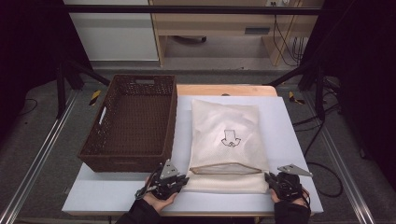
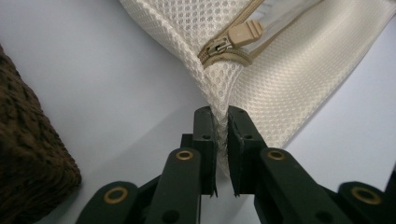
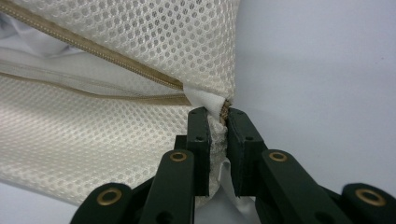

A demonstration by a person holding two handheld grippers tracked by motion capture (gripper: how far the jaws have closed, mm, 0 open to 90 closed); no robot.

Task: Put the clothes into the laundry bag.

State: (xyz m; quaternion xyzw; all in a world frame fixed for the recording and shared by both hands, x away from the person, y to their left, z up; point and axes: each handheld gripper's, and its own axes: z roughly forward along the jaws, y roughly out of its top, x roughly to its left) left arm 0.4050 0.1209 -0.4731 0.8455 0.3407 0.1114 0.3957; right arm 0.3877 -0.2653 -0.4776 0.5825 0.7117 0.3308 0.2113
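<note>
A cream mesh laundry bag [image 1: 226, 135] with a small black drawing lies flat on the white table [image 1: 299, 140], its tan zipper [image 1: 226, 168] running across the near end and standing open. My left gripper [image 1: 183, 179] is shut on the bag's near left corner [image 2: 222, 100], just below the zipper pull [image 2: 243, 35]. My right gripper [image 1: 269, 178] is shut on the near right corner [image 3: 215, 105], where the zipper [image 3: 93, 51] ends. White fabric shows inside the opening in the right gripper view.
A dark brown wicker basket [image 1: 130, 122] with nothing in it stands left of the bag, its wall [image 2: 28, 158] close to my left gripper. The table's front edge runs just under both hands. Metal rails flank the table.
</note>
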